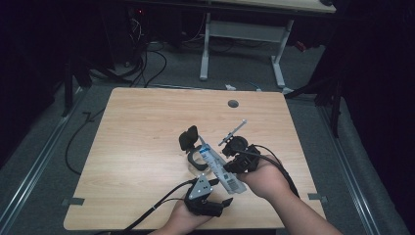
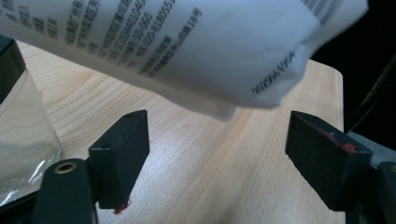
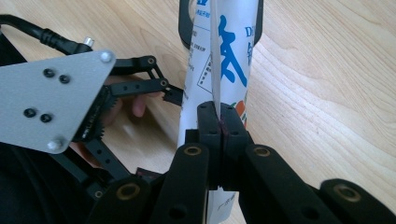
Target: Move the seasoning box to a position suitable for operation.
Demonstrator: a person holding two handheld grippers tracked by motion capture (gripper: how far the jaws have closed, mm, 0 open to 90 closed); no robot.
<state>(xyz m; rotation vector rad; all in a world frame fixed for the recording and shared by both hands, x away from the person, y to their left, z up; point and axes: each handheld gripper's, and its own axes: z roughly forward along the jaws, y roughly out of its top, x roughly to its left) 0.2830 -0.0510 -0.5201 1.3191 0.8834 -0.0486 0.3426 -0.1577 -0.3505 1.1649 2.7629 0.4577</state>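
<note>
Right gripper [image 1: 234, 164]: clenched on the sealed edge of the white packet [image 1: 219, 166]; in the right gripper view the two black jaws meet with the packet's thin seam pinched flat between the pads [image 3: 208, 122].
White packet: a long white pouch with blue lettering and small black print, held off the table top, running from about 11 o'clock down to 5 o'clock across the near middle of the table in the high view; in the left gripper view its printed underside [image 2: 187, 42] hangs above the open jaws, not touching them.
Left gripper [image 1: 205, 193]: released, jaws standing wide apart with bare wood between them; it sits at the near edge of the table, at 7 o'clock from the packet's lower end, with its grey three-cornered plate [image 1: 200, 187] on top.
Black-rimmed container [image 1: 195, 157]: stands on the table just beside the packet's upper end, at about 9 o'clock from it; its lid [image 1: 188, 138] is tipped up at 11 o'clock. In the left gripper view a clear wall [image 2: 21, 140] shows at the left edge.
Table [image 1: 142, 147]: light wood, with a round grommet hole [image 1: 233, 104] at 12 o'clock near the far edge.
Hands: each forearm enters from 6 o'clock; the right hand [image 1: 266, 178] wraps its gripper from the 4 o'clock side.
</note>
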